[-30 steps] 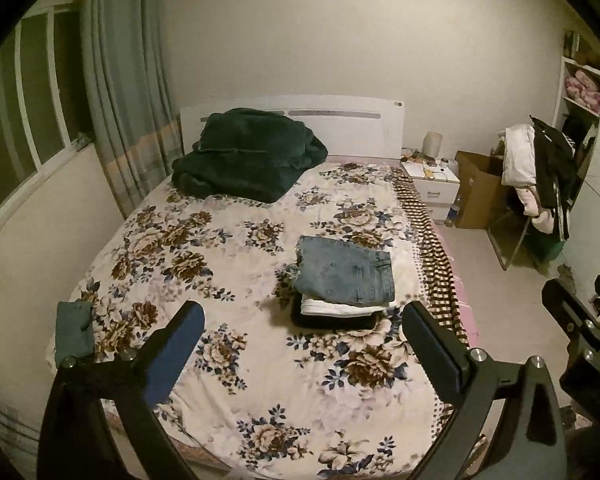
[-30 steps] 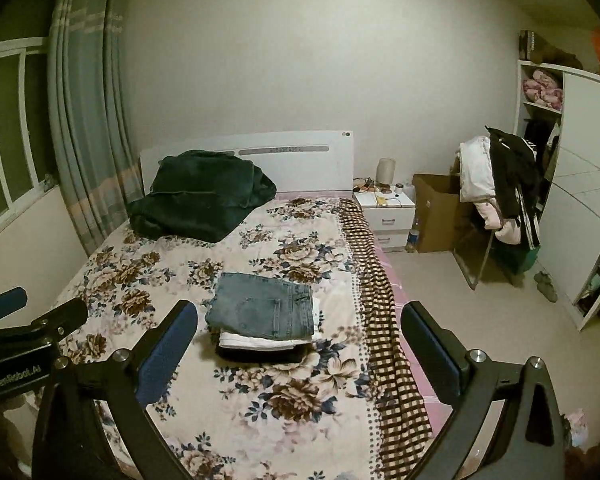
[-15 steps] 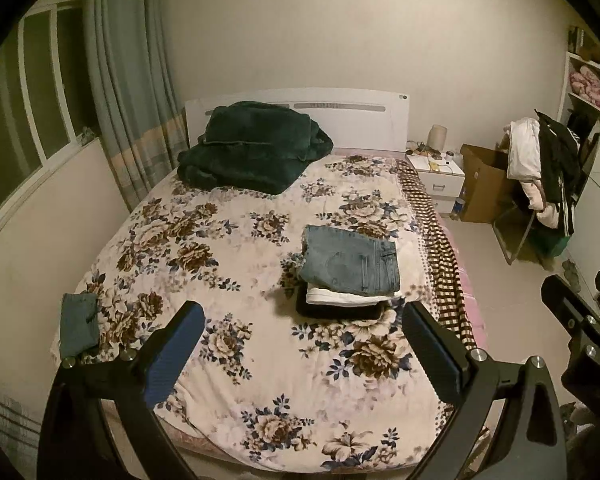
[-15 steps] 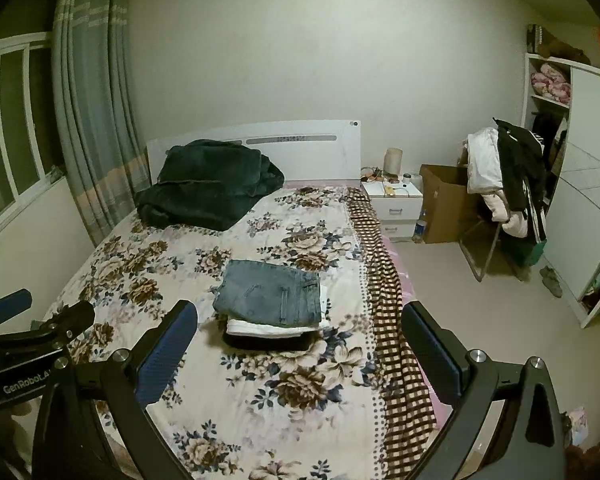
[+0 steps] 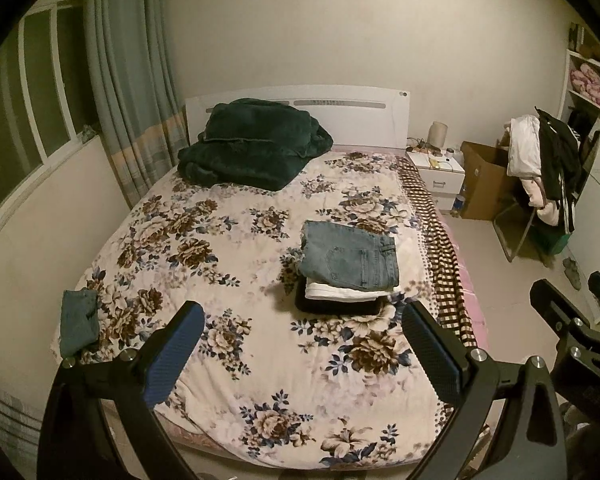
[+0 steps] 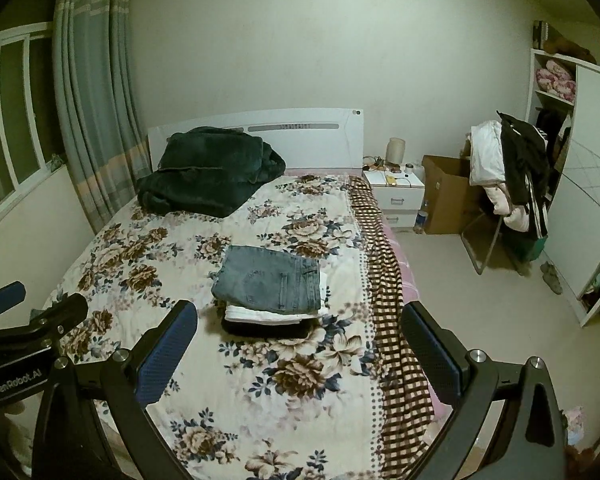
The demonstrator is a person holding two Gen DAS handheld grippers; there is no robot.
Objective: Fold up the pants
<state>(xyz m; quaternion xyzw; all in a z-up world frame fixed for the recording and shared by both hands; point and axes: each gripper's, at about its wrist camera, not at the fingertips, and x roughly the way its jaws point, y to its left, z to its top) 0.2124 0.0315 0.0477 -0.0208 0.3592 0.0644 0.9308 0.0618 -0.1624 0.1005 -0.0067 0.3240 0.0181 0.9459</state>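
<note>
While both grippers hang over the foot of the bed [image 5: 284, 400], neither holds anything. The left gripper [image 5: 300, 340] has its jaws spread wide, with only the flowered bedspread visible between them. The right gripper [image 6: 298, 340] is also wide apart and empty, held just to the right of the left one.

A little farther up the bed, toward its right side, sits a neat pile of three folded garments: folded jeans [image 5: 350, 256] on top, a white garment [image 5: 340, 292] under them, and a black garment [image 5: 336, 306] at the bottom. The jeans look fully folded, so the task appears at or near its end for this pair.

If another pair is to be folded, it would be best spread flat on the bare stretch of bedspread nearest the grippers, gripped at the waistband with both jaws, and kept away from the pile so it stays square.

At the head of the bed lies a bundled dark green blanket [image 5: 252, 144] against the white headboard [image 5: 360, 116].

Only the left camera shows a small bluish-green cloth [image 5: 78, 320] at the bed's near left edge; what it is cannot be told. The right camera shows more of the checked blanket [image 6: 392, 300] hanging down the bed's right side, and the floor [image 6: 500, 320] beyond.
</note>
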